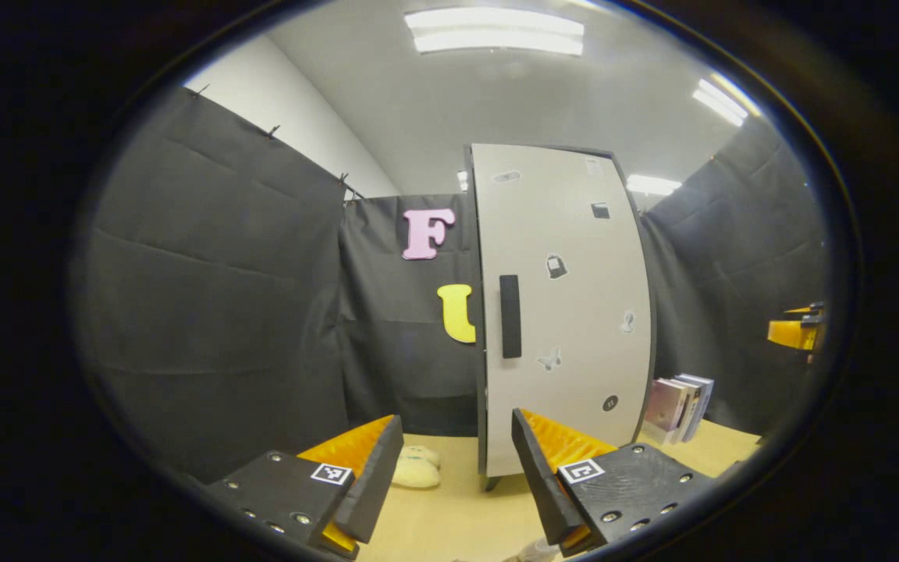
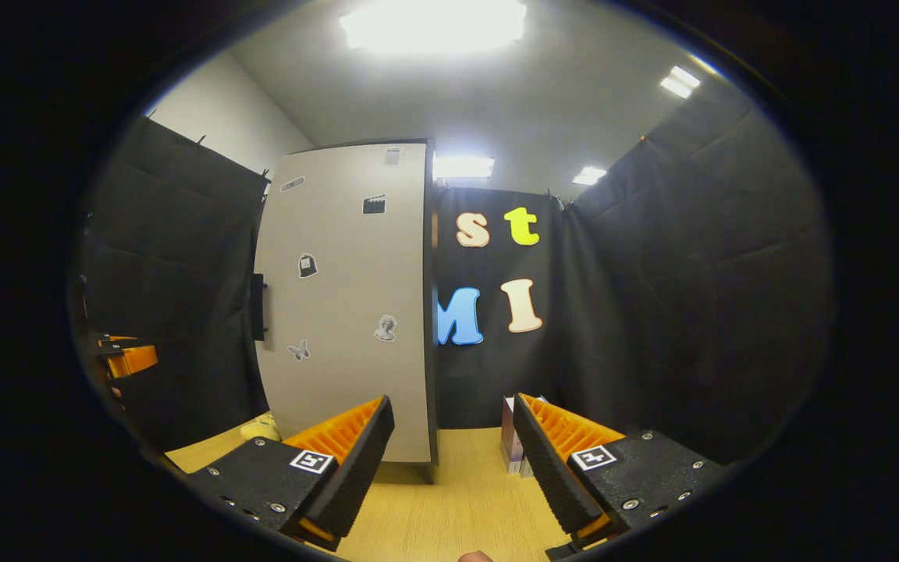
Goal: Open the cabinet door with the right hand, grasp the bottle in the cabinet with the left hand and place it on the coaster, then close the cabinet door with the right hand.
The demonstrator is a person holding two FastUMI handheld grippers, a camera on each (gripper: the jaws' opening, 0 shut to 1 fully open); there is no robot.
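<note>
The left gripper (image 1: 457, 460) hangs with fingers spread and empty over the table (image 1: 457, 515), the closed cabinet door (image 1: 566, 312) ahead with its dark handle (image 1: 509, 316). The bottle is presumably behind it. The right gripper (image 2: 453, 457), also parted, faces the door's hinge side; reaching from here it could miss the handle (image 2: 258, 306) or knock the books (image 2: 509, 441).

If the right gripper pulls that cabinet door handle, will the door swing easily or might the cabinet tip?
The cabinet is tall and narrow on small feet, so a hard tug might rock it. Its handle looks rigid, probably giving a firm grip.
</note>
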